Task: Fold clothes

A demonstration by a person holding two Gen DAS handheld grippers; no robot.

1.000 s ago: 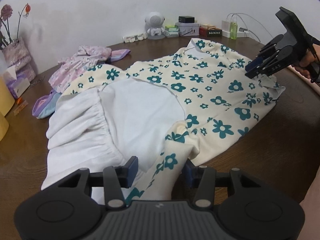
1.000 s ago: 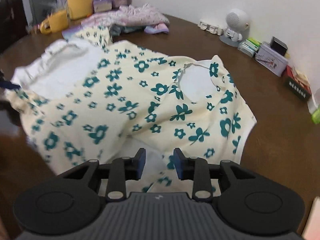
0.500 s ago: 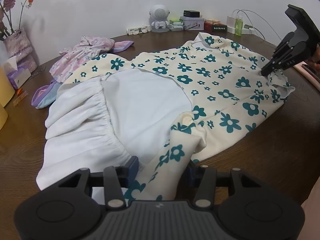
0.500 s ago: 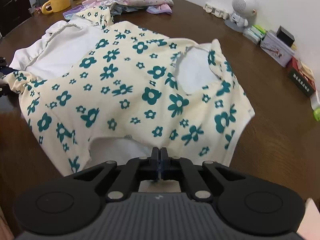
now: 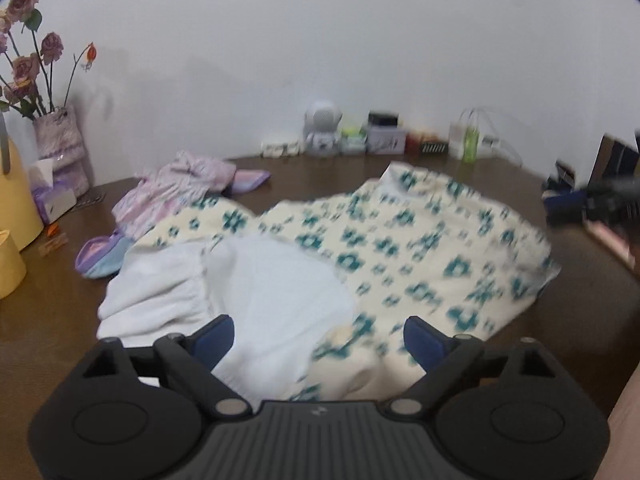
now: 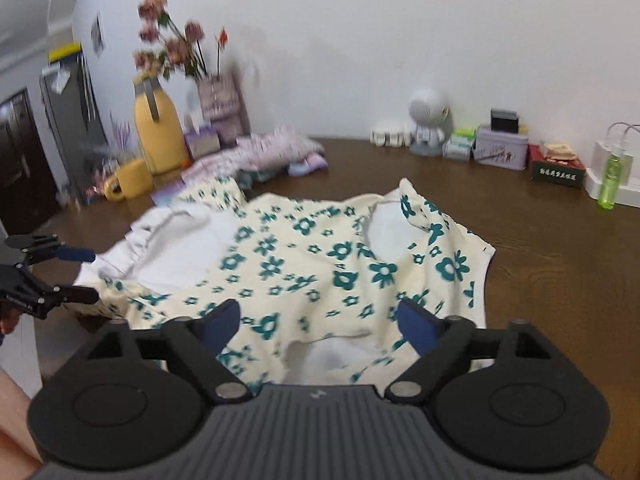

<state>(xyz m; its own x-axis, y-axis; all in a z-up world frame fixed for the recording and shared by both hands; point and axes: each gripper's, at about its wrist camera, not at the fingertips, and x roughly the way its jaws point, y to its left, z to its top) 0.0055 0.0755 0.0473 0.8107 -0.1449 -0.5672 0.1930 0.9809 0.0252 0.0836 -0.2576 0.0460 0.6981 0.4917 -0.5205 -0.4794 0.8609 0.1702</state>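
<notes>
On brown wooden table (image 6: 540,248), white wall behind, floral dress (image 6: 304,264) spread, both grippers' jaws wide apart, empty.

Little can be read in either view. In the right wrist view, the red box (image 6: 557,168) by the wall on the counter (image 6: 560,264) carries a black band with a row of pale characters, too small to make out, and the lilac tin (image 6: 500,151) beside it bears dark script that stays illegible. A small pale mark sits on each claw's body, unreadable.

Two low wrist views, shared garment (image 5: 400,248).
</notes>
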